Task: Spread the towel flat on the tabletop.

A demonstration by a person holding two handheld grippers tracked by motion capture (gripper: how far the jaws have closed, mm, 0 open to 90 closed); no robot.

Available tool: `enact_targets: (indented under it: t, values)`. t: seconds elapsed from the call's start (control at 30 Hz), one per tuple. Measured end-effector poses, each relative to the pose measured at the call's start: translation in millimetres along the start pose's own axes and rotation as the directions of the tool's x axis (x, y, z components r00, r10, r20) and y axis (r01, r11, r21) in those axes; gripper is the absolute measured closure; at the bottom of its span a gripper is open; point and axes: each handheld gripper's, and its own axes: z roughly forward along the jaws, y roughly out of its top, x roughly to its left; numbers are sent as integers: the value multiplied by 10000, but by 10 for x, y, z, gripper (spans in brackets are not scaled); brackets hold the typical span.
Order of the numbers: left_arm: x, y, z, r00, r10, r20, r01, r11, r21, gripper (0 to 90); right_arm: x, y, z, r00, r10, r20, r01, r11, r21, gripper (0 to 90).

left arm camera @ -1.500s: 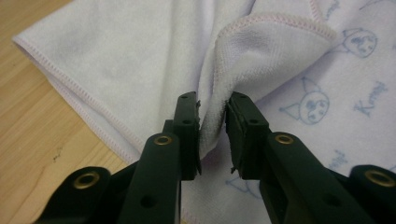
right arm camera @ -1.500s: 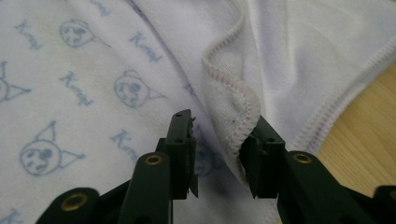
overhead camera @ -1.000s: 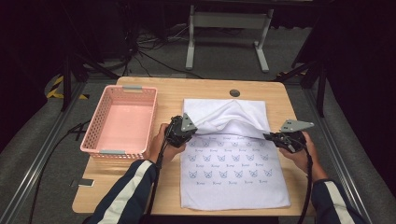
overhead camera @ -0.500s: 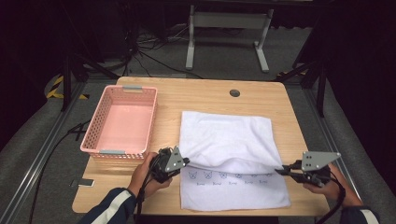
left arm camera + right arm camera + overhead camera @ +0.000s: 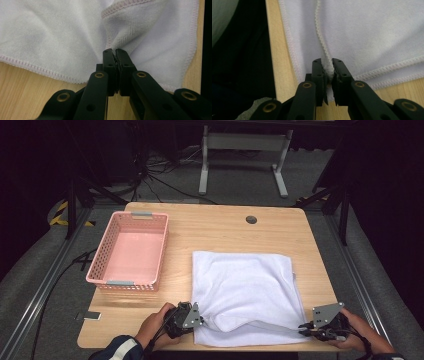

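The white towel [image 5: 245,292] lies folded on the right half of the wooden table [image 5: 210,232], its near edge now at the table's near rim. A second ago the printed underside showed across the near half; the far edge has since been drawn over it, and the print is covered.

The left gripper [image 5: 192,317] sits at the towel's near left corner, jaws clamped on a bunched fold of cloth [image 5: 115,47]. The right gripper [image 5: 306,329] sits at the near right corner. Its jaws have just been opening, a narrow gap between them, with the stitched hem [image 5: 329,65] caught in it and the pads against it.

Both hands have come toward the near rim since the earlier frames.

The pink basket [image 5: 131,251] stands unmoved, left of the towel and apart from it.
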Motion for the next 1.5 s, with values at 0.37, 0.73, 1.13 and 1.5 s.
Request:
enact_targets:
  t: [0.37,0.73,1.13,1.5]
  values:
    - [471,36,132,9837,-984,-1506,1023,9946,181,876,-295,48,113,9772,1281,1693,-1142,9894,-896,842]
    - [555,203,-207,9666,-2349,-1027,2079,9525,-2224,537,-264,88,-313,9696,1845,1609,-1296,9445,-3017,704]
    - [563,441,250,9903,-1122,821,1143,9932,-212,564,-290,254,139,9708,1957,1385,-1819,9776,-1060,785]
    - [239,-50,-19,9913,-1185,574,1172,9928,260,628,-16,99,47,9852,1612,589,-1612,9869,-46,726]
